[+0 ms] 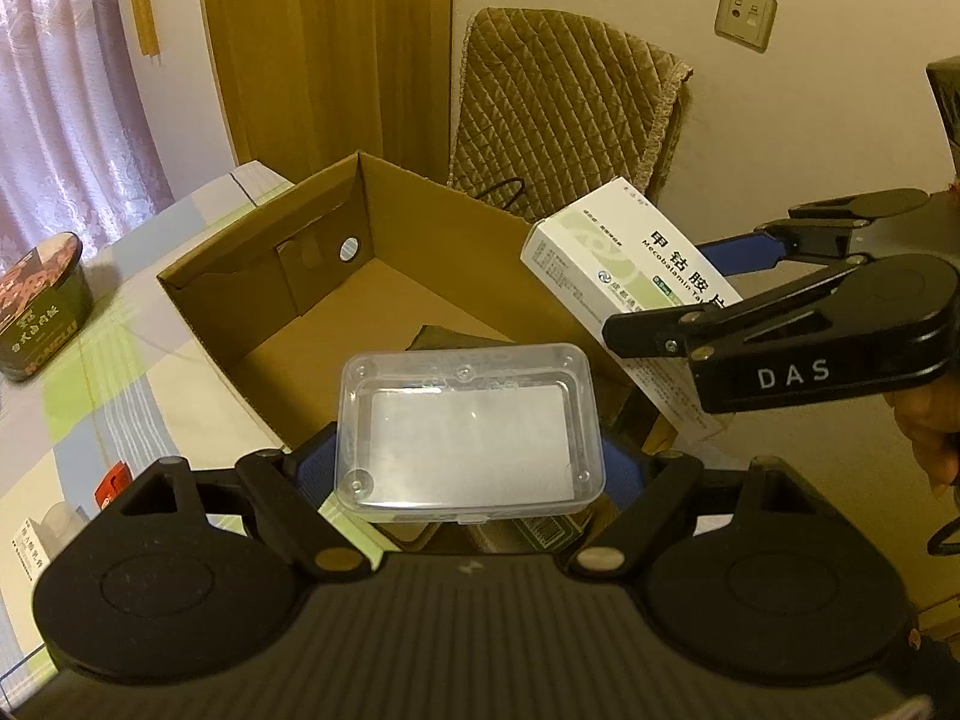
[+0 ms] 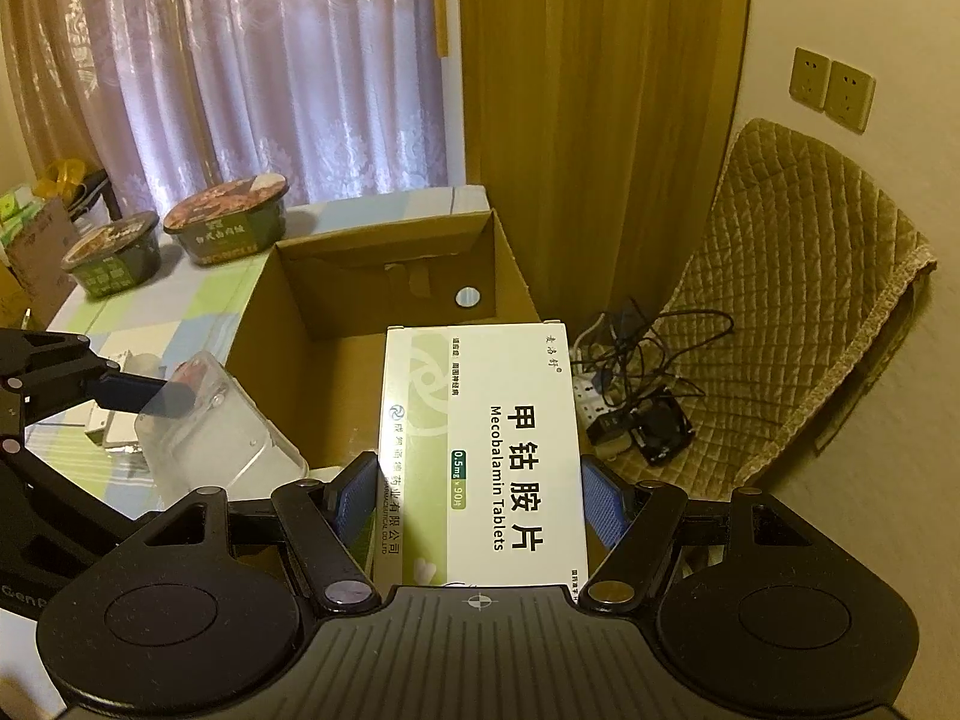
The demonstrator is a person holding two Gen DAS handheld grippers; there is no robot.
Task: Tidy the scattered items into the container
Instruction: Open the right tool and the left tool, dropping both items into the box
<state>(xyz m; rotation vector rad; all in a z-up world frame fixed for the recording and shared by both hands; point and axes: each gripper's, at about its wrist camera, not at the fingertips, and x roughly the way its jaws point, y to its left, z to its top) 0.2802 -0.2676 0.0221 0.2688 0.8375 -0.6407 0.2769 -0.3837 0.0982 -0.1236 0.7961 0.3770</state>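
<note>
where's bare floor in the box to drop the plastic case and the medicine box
Most of the cardboard box floor is bare: the stretch along the holed end wall and the left wall. A dark flat item lies by the near side. The clear plastic case and medicine box crowd the near rim.

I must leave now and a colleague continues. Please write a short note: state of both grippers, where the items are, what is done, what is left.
Left gripper: shut on the clear plastic case, held over the near edge of the cardboard box.
Right gripper: shut on the white medicine box, also above the cardboard box.
Done: one dark flat item lies in the box.
Left: release both, then gather small items on the table.
</note>
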